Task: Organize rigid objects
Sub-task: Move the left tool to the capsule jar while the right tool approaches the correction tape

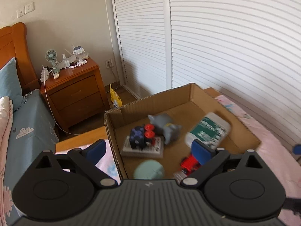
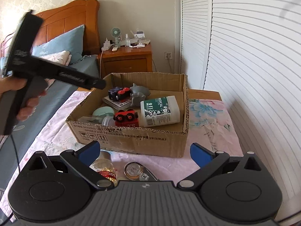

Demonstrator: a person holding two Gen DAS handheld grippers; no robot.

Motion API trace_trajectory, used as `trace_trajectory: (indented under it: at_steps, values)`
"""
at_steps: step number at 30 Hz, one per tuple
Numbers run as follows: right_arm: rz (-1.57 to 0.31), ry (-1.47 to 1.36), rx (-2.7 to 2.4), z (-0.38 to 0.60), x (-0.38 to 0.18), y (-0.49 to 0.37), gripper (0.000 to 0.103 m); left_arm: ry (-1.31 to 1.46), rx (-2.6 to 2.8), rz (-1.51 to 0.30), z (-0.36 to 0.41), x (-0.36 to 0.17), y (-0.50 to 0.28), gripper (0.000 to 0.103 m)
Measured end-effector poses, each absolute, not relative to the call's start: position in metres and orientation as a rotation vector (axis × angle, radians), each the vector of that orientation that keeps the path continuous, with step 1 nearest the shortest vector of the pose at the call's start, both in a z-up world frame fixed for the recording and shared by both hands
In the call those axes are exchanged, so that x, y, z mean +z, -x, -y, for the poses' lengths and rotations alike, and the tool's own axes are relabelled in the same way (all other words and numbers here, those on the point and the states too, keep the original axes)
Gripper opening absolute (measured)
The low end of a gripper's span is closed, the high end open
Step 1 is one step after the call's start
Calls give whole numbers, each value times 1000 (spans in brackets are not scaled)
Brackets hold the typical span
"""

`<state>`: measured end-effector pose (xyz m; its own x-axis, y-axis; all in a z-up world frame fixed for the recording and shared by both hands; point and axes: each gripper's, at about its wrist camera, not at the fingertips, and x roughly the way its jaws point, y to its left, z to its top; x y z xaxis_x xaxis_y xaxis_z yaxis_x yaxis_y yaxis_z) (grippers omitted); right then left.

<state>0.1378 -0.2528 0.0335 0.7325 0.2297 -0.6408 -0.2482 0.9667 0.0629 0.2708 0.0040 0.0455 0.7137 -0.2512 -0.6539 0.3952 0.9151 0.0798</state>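
An open cardboard box [image 2: 131, 141] stands on a pink floral cloth. It holds a white medical bottle [image 2: 160, 111], a red toy train [image 2: 127, 117], a grey toy animal [image 2: 138, 93], a dark blue toy with red wheels [image 2: 118, 93], a mint round case [image 2: 103, 112] and a clear bottle [image 2: 94, 120]. My left gripper [image 1: 148, 149] is open and empty above the box [image 1: 190, 92], over the train [image 1: 189, 163]. My right gripper [image 2: 145, 151] is open and empty before the box, above a plastic bottle [image 2: 104, 167] and a round metal-capped item [image 2: 134, 170] on the cloth.
A wooden nightstand [image 2: 128, 60] with a small fan and clutter stands behind the box beside a bed with a blue pillow [image 2: 60, 43]. White louvred closet doors [image 2: 244, 56] run along the right. The left hand and its gripper body [image 2: 28, 66] show at left.
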Motion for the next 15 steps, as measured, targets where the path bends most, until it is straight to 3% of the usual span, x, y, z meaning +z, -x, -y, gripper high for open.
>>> trace_trajectory:
  at_steps: [15]
  values:
    - [-649, 41, 223, 250, 57, -78, 103, -230, -476, -628, -13, 42, -147, 101]
